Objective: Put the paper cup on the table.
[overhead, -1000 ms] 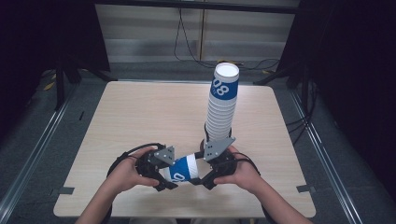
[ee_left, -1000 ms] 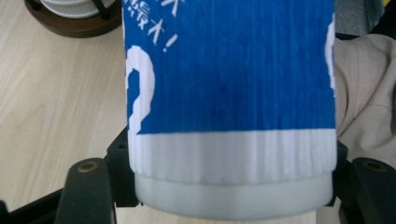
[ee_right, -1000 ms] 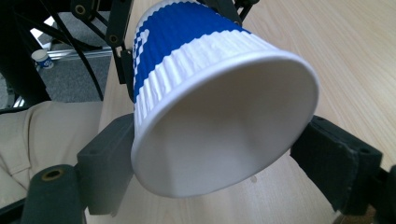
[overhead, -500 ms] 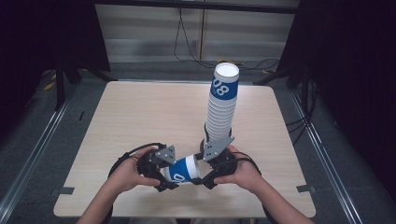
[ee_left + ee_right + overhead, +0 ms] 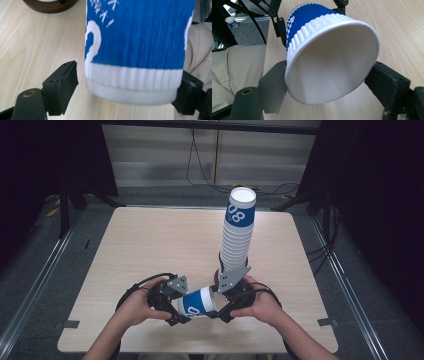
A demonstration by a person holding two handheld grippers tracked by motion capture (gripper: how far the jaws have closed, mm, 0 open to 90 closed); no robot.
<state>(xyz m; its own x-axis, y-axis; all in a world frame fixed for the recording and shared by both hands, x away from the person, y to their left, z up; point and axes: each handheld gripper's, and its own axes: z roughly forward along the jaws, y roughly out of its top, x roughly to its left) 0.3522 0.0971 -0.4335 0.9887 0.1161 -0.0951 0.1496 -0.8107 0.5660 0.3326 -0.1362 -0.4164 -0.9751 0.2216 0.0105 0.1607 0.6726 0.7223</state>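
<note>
Plywood made up the top of the pale rectangular table (image 5: 150, 245), the largest thing there, with dark floor and metal rails along its sides. Toward the right of its middle rose a tall stack of blue-and-white ribbed paper cups (image 5: 238, 232), leaning slightly, on what looked like a round dark wooden base (image 5: 50, 4), though that base was mostly cut off in the left gripper view and hidden in the high view.

Near the table's front edge, about midway along it, the person's two hands met, each with a black two-jaw gripper. Between them lay a single blue-and-white ribbed paper cup (image 5: 199, 302) on its side, held above the wood, its open mouth toward the right gripper (image 5: 223, 312) and its closed bottom toward the left gripper (image 5: 176, 316).

The right gripper's jaws were clamped on the cup's rim, one pad at either side of the white mouth, which was pressed slightly oval. The left gripper's jaws had just been opening and stood apart: the cup's bottom end sat between them, one pad clearly clear of the cup wall, the other close against it or perhaps barely touching.
</note>
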